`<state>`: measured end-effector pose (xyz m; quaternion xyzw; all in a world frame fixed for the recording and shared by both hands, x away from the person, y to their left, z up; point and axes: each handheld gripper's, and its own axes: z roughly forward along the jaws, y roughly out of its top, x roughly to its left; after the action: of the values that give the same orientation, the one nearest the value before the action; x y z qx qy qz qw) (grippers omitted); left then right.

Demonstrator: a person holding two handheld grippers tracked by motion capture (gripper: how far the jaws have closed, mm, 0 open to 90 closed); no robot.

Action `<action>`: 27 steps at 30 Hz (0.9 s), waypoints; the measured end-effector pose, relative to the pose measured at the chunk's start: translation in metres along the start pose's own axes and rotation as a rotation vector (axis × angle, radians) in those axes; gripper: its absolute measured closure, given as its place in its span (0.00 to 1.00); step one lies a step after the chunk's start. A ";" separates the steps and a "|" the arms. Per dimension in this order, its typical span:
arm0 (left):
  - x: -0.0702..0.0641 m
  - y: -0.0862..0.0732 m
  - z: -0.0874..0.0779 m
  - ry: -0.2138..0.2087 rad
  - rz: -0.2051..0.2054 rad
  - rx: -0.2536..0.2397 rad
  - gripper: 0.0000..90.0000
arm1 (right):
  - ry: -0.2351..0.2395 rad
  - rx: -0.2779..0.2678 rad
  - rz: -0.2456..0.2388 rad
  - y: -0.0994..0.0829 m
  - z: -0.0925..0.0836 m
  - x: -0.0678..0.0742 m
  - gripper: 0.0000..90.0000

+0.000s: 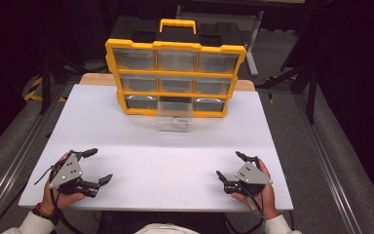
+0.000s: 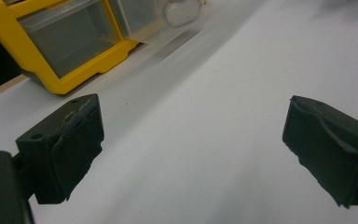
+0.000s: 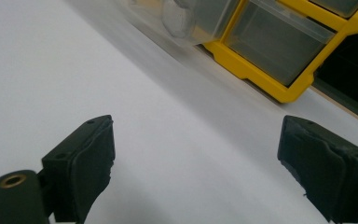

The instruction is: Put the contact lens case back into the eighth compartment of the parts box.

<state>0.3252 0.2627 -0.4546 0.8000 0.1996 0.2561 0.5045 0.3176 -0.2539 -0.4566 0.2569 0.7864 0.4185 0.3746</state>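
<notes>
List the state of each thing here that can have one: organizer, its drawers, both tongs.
Organizer: upright at the table's far side, handle on top.
Bottom middle drawer: pulled out onto the table, something small inside.
Other drawers: pushed in.
Left tongs: open, holding nothing.
Right tongs: open, holding nothing.

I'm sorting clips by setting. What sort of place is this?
Probably a lab or workshop recording bench: a white tabletop, a yellow drawer organizer with one clear drawer pulled out, and dark metal framing around.

Yellow drawer organizer (image 1: 175, 78) stands upright at the table's far side — bottom-middle clear drawer (image 1: 174, 122) pulled out.
</notes>
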 end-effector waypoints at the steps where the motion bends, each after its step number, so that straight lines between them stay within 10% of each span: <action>1: 0.000 0.000 0.000 0.002 -0.002 -0.002 0.07 | 0.004 -0.003 0.008 -0.003 -0.002 -0.002 0.14; 27: 0.000 0.001 0.000 0.000 0.006 -0.010 0.06 | 0.017 -0.034 0.044 -0.004 -0.011 -0.001 0.13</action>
<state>0.3255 0.2627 -0.4535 0.7982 0.1959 0.2587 0.5075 0.3089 -0.2625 -0.4555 0.2643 0.7763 0.4424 0.3630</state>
